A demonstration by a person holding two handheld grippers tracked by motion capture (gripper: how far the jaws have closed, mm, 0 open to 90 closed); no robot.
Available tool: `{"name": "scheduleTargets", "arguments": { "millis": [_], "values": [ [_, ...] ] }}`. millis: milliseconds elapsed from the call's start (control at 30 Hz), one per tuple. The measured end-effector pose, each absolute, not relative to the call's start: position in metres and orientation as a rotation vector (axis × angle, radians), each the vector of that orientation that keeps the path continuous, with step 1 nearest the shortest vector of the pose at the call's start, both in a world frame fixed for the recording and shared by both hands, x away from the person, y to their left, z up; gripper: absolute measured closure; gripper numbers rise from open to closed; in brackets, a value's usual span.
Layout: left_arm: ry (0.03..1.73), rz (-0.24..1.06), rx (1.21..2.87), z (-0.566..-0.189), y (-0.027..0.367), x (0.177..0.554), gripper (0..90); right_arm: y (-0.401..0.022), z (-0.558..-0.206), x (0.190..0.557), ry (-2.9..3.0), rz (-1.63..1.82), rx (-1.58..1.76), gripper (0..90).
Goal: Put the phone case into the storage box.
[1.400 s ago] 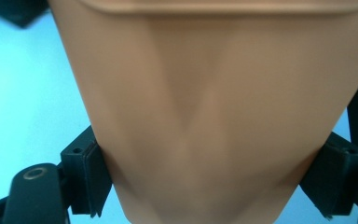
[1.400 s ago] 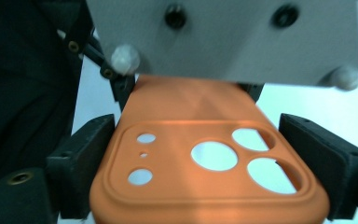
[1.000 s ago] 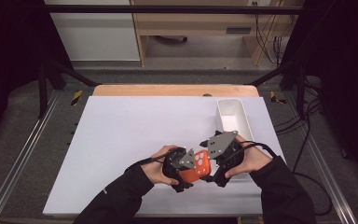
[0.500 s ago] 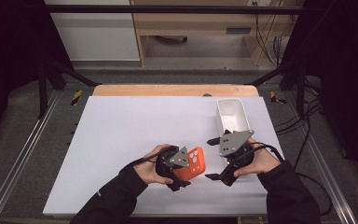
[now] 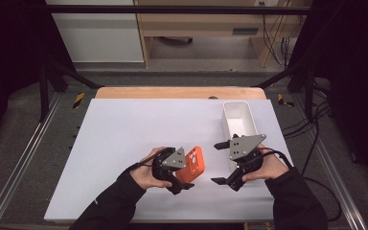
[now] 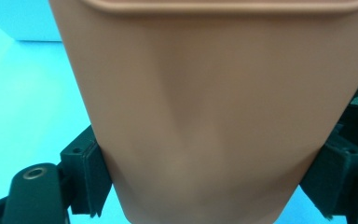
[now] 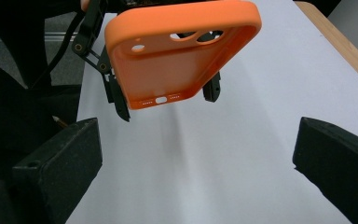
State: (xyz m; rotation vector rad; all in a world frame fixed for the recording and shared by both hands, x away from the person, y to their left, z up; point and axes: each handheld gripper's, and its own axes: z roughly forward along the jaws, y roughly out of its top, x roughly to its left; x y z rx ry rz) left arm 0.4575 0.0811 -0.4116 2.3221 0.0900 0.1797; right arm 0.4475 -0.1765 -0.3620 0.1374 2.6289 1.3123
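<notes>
Orange phone case (image 5: 193, 166) pinched in left tool (image 5: 181, 178) above white counter (image 5: 124, 139).
Soft, matte, round-cornered, camera holes punched through — right tool (image 5: 223, 163) spread wide beside it, holding nothing.

Left tool (image 5: 184, 179) jaws clamped, right tool (image 5: 223, 163) jaws spread wide, apart.
</notes>
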Motion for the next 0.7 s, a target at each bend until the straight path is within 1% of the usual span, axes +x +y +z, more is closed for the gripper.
{"name": "scheduleTargets", "arguments": {
  "millis": [367, 700],
  "values": [
    [0.104, 0.149, 2.273, -0.4151, 0.0870, 0.4579, 15.8, -0.1746, -0.3671, 0.4479, 2.621, 1.347, 0.153, 1.8],
    [0.095, 0.153, 2.232, -0.4072, 0.0854, 0.4573, 15.8, -0.1739, -0.3665, 0.4468, 2.605, 1.385, 0.150, 2.4]
  ]
}}
